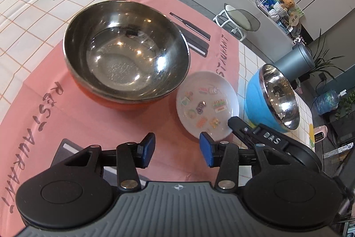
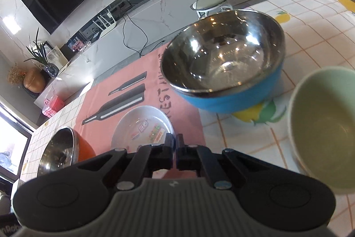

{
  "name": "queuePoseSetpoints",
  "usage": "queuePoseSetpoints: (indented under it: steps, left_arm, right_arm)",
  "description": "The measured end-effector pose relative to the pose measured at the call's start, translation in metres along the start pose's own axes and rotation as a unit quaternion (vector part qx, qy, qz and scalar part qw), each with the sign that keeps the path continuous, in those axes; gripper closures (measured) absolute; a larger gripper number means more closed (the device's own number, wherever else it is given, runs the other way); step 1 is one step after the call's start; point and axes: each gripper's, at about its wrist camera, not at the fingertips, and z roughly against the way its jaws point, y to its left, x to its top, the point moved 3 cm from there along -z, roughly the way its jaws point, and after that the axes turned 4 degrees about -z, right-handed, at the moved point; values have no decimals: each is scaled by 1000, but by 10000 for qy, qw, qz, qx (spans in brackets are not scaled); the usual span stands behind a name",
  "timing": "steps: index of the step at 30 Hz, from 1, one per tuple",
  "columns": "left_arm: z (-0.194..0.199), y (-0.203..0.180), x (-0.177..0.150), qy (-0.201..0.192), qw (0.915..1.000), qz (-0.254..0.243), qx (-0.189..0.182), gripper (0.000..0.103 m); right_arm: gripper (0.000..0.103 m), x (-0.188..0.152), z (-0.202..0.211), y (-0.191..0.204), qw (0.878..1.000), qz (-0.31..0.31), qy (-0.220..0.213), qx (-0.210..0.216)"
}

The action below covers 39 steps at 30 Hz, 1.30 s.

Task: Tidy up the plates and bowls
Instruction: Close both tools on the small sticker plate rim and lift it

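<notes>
Now your left claw is open above the pink placemat, near the orange steel-lined bowl. Your right claw is closed on the rim of the small white plate with stickers, beside the blue steel-lined bowl.

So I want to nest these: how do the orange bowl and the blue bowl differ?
The orange bowl has an orange outer shell; the blue bowl has a blue one. The orange bowl stands on the pink placemat, while the blue bowl stands mostly on the checked tablecloth beside it. In the left wrist view the orange bowl looks wider, though it is nearer. Both have shiny steel insides and stand upright.
</notes>
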Motion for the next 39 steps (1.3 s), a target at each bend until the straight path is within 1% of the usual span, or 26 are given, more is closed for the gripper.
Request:
queuePoseSetpoints:
  steps: [3, 8, 11, 12, 13, 17, 19, 20, 21, 22, 24, 27, 28, 30, 35, 39]
  left_arm:
    - [2, 8, -6, 29, 10000, 66, -10, 50]
    - [4, 19, -13, 7, 9996, 181, -195, 50]
    - [3, 19, -14, 0, 9995, 175, -247, 51]
    - [3, 19, -14, -5, 9995, 167, -256, 52]
    - [2, 19, -13, -9, 9996, 159, -250, 54]
    - [-4, 16, -11, 32, 9998, 101, -162, 60]
    - [-5, 15, -12, 29, 10000, -2, -89, 70]
    - [-6, 14, -12, 23, 10000, -49, -43, 72]
    - [-5, 14, -13, 15, 10000, -64, -10, 77]
    - [-6, 15, -14, 17, 10000, -73, -6, 83]
    - [-7, 14, -14, 30, 9999, -112, -35, 88]
    - [-10, 9, -15, 77, 9997, -203, -94, 101]
    - [-10, 8, -16, 72, 9997, -233, -65, 101]
    - [-7, 6, -17, 32, 9995, -321, -52, 101]
    - [11, 4, -19, -72, 9991, -392, -133, 101]
    - [33, 2, -23, -237, 9984, -491, -174, 101]
  right_arm:
    - [103, -14, 17, -10, 9997, -3, 219, 101]
    - [103, -32, 37, -20, 9980, 97, 613, 157]
    - [103, -37, 42, -23, 9980, 65, 622, 94]
    - [103, -38, 43, -24, 9980, 45, 624, 83]
    - [99, -39, 42, -25, 9980, 0, 621, 94]
    - [97, -37, 43, -25, 9984, 7, 564, 96]
    - [95, -36, 42, -25, 9983, 33, 571, 110]
    - [95, -37, 42, -25, 9982, 24, 591, 112]
    - [95, -38, 41, -25, 9981, 22, 600, 113]
    - [95, -39, 41, -26, 9981, 28, 599, 116]
    - [95, -41, 40, -26, 9981, 21, 601, 113]
    - [96, -44, 39, -25, 9984, 17, 551, 151]
    - [100, -44, 39, -24, 9984, 30, 549, 151]
    - [101, -44, 41, -24, 9985, 53, 528, 132]
    - [101, -41, 54, -18, 9989, 136, 383, 214]
    - [101, -43, 71, -12, 9991, 166, 260, 303]
